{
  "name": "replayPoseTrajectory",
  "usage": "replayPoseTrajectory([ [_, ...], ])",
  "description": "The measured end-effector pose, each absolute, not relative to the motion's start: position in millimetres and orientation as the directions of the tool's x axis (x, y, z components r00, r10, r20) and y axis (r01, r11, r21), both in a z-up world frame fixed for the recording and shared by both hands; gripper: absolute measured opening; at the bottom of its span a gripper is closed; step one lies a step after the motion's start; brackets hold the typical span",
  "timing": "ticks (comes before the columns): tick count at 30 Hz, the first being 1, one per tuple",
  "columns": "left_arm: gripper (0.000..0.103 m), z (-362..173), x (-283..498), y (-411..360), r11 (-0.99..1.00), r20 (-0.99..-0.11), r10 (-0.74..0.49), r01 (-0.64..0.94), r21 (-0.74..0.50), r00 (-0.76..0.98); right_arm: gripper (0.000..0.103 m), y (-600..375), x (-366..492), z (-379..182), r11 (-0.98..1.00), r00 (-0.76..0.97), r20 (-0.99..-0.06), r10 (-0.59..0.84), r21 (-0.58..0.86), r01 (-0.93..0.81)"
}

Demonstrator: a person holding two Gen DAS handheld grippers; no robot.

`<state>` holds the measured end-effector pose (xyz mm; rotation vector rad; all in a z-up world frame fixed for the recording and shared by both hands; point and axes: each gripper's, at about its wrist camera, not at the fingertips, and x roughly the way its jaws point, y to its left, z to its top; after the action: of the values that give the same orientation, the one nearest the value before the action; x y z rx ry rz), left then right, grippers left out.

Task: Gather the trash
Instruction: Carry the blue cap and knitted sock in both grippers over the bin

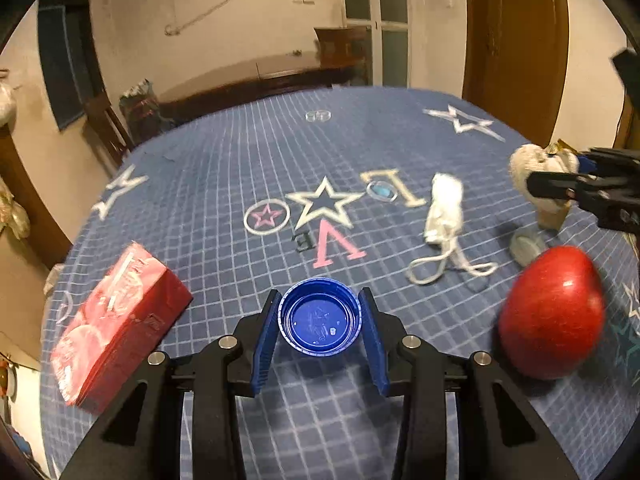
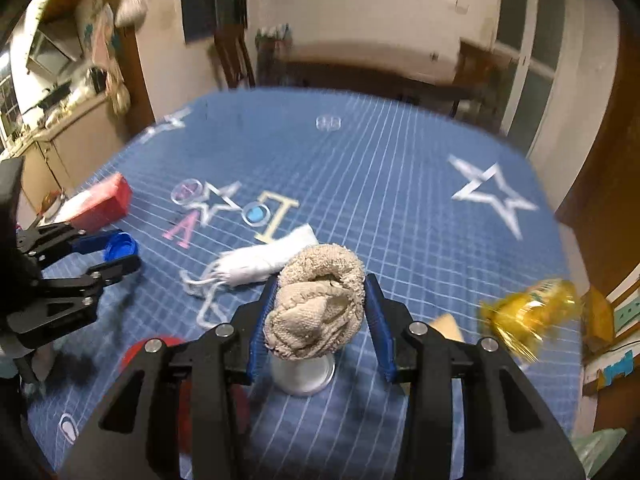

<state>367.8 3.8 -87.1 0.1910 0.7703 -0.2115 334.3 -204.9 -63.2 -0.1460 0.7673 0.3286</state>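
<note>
- The left tongs [image 1: 320, 322] grip a blue bottle cap [image 1: 320, 320] by its rim, hollow side up; the cap holds nothing but faint moulded marks on its floor.
- The right tongs [image 2: 318, 312] are closed on a beige rolled cloth [image 2: 318, 308], its bulk bulging above the blue pads [image 2: 260, 332].
- Under that cloth, the right wrist view shows a small clear cup [image 2: 304, 372] standing on the desk [image 2: 400, 184]; whether the cloth touches it I cannot tell.
- Two clear shallow dishes lie on the blue checked desk cover: one at the far edge [image 1: 319, 116], which looks empty, and one mid-desk [image 1: 382, 191] with something blue inside.
- A white drawstring pouch [image 1: 444, 208] lies right of centre, and a red apple [image 1: 554, 312] sits near right.
- A red packet [image 1: 116, 328] rests at the near left.
- Only the right wrist view shows a yellow crinkled wrapper [image 2: 528, 316], blurred, at the right edge of the desk, and a third clear dish [image 2: 186, 192] near the red packet.
- Only the left wrist view shows the apple whole; in the other it is mostly hidden behind the tongs.
</note>
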Motion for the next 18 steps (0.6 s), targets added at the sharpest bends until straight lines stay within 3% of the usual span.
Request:
replayPoseTrajectory([
  [10, 0.041, -35.0, 293.1, -19.1, 0.975, -0.574, -0.142, 0.214, 0.060, 0.807, 0.041, -220.6, 226.1, -31.4, 0.957, 0.819, -0.523, 0.238, -0.020, -0.290],
  [18, 0.041, -8.0, 236.3, -46.4, 0.973, -0.506, -0.176, 0.227, 0.041, 0.844, 0.041, -228.8, 175.9, -20.2, 0.969, 0.869, -0.445, 0.214, -0.018, -0.247],
])
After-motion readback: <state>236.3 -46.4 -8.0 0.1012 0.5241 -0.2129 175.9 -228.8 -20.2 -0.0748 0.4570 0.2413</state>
